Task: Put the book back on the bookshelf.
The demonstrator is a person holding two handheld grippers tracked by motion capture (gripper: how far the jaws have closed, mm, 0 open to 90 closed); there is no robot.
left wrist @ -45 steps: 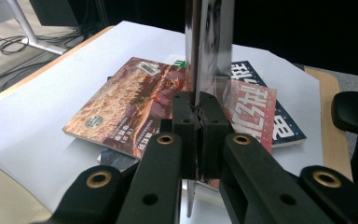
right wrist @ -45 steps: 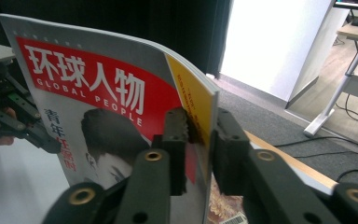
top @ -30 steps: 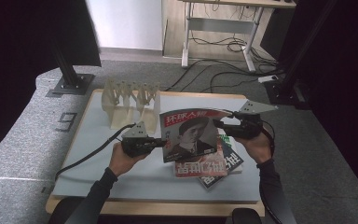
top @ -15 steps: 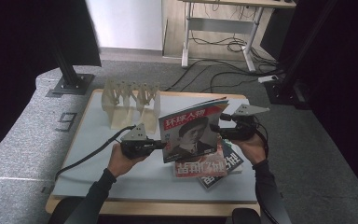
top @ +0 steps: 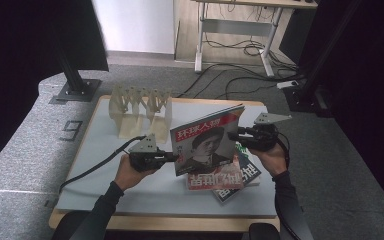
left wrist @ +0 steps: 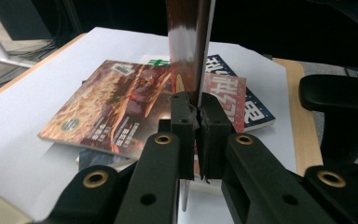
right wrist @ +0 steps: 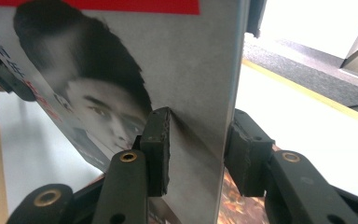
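- Magazine (top: 207, 142) with a portrait cover and a red title band is held upright above the table (top: 95, 160), between the two grippers, its cover facing the person.
- Left gripper (top: 170, 157) has its jaws pressed together on the magazine's lower left edge; in the left gripper view (left wrist: 196, 121) the pads pinch the thin edge, which rises straight up out of them.
- Right gripper (top: 235, 135) stands at the magazine's right edge, about halfway up. In the right gripper view (right wrist: 196, 144) one pad lies against the cover beside the printed face, while the other stands just off the back of the magazine with a sliver of gap. Its jaws have just been closing, with the magazine's edge between them, and the grip is not yet tight on both sides.
- Beneath the held magazine, a loose stack of magazines (top: 230, 180) lies flat on the table's right half, fanned at slightly different angles; the top one has a reddish-brown cover (left wrist: 112, 107).
- A pale slotted rack (top: 140, 107) stands at the far side of the table, well apart from both grippers.
- A cable (top: 95, 167) trails from the left gripper across the table toward the person's left.
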